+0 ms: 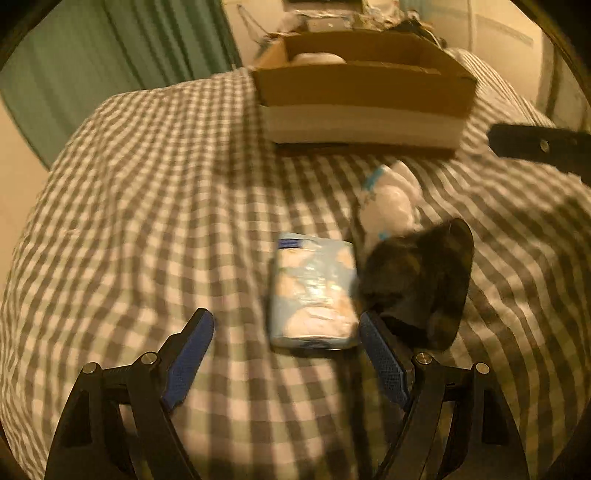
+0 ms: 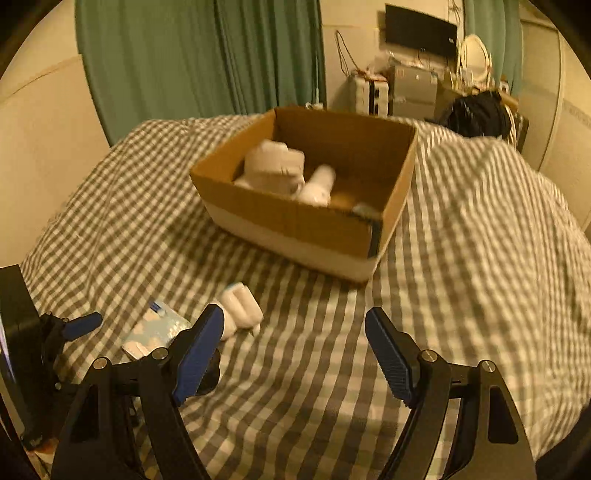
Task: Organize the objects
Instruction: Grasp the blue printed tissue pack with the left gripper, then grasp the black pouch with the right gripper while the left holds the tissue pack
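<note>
A light blue tissue pack lies on the checked bedspread, just ahead of my open, empty left gripper. A dark pouch-like object lies right of the pack, touching it. A white plastic packet lies beyond them. An open cardboard box stands at the far side. In the right wrist view the box holds white items. My right gripper is open and empty above the bedspread. The tissue pack and white packet lie to its left, beside the left gripper.
The checked bedspread covers the whole bed. Green curtains hang behind. A cluttered desk with a monitor stands at the far wall. A dark bundle sits past the bed's far right edge. The right gripper's finger shows at right.
</note>
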Motion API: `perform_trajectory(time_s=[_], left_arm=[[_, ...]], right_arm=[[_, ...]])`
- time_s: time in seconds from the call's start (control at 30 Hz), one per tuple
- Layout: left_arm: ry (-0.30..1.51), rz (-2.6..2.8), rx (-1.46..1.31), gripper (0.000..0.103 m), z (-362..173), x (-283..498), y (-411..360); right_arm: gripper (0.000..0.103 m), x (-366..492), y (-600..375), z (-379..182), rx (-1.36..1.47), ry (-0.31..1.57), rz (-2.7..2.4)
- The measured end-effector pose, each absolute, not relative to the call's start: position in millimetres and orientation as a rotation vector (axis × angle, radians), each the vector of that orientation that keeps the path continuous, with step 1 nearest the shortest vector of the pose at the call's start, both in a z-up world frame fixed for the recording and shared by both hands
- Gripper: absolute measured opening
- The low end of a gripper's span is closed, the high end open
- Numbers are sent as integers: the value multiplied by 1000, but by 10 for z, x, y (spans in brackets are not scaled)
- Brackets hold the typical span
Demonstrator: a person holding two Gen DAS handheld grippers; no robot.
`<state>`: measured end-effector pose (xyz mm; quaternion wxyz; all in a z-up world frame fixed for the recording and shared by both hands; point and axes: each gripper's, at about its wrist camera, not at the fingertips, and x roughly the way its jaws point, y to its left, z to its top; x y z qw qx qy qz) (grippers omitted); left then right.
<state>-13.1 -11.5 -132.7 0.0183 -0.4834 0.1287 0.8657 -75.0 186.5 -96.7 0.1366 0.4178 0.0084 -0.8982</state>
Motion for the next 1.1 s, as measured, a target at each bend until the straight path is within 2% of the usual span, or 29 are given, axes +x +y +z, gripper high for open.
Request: perform_trajectory(time_s=[0.13, 0.17, 0.23, 0.27, 0.47, 0.67, 1.0, 1.07, 1.1], left_arm=[[441, 2602, -1548, 83, -1474, -258, 60], [439, 2589, -1567, 80, -1516, -296, 79], [405, 2567, -1593, 55, -1573, -377, 108], [367, 2544, -1607, 52, -1590, -399, 107], [359, 2641, -1516, 51, -1453, -269, 149], [277, 2791, -1416, 51, -1169, -164, 23], [197, 2898, -1373, 51, -1049, -248, -395], [176, 2889, -1375, 51, -1048, -266, -419], [173, 2887, -1376, 51, -1056, -270, -414]], right_arm=[[79, -756, 1918, -1007, 1220, -20, -2591], [79, -748, 1926, -1002, 1215, -27, -2591], [79, -724, 1934, -989, 1205, -37, -2593], [79, -708, 1940, -984, 1200, -40, -2594], [79, -647, 1936, -984, 1198, -60, -2589], [79, -614, 1818, -1016, 1207, -42, -2553], [79, -613, 1358, -1248, 1276, 102, -2432], [75, -622, 1312, -1290, 1296, 130, -2432], [69, -627, 1297, -1319, 1309, 139, -2428]])
